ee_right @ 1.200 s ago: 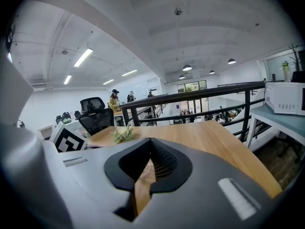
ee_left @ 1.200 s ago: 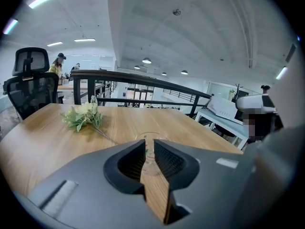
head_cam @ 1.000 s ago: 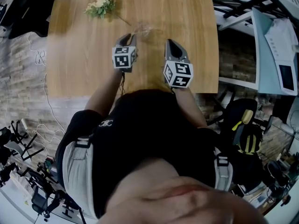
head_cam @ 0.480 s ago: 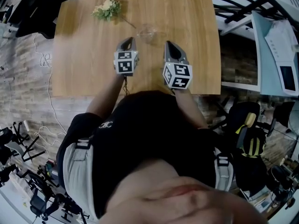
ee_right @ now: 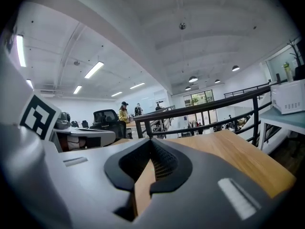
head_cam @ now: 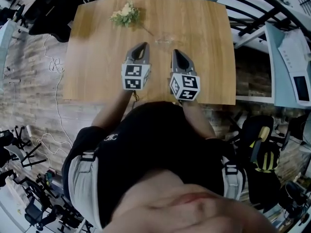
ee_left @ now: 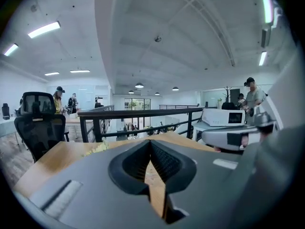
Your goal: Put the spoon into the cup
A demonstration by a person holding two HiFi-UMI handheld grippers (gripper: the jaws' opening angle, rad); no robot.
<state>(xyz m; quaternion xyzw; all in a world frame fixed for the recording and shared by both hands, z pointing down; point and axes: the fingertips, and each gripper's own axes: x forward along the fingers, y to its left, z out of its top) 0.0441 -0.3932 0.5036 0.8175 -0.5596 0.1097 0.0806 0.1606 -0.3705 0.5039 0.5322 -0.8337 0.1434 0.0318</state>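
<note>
With my left tool point(head_cam: 143, 46) and right tool point(head_cam: 175, 53) both closed on nothing, the clear cup point(head_cam: 164, 37) stands just ahead between them on the tabletop point(head_cam: 97, 57), slightly nearer the right; I cannot spot the spoon.

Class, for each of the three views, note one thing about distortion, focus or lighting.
Head view: the wide lens bows the table edges; the clear cup barely shows against the wood. Left gripper view: fisheye, black corners, the ceiling bulges, its lights glare. Right gripper view: same black vignette; the right gripper looks soft up close.
</note>
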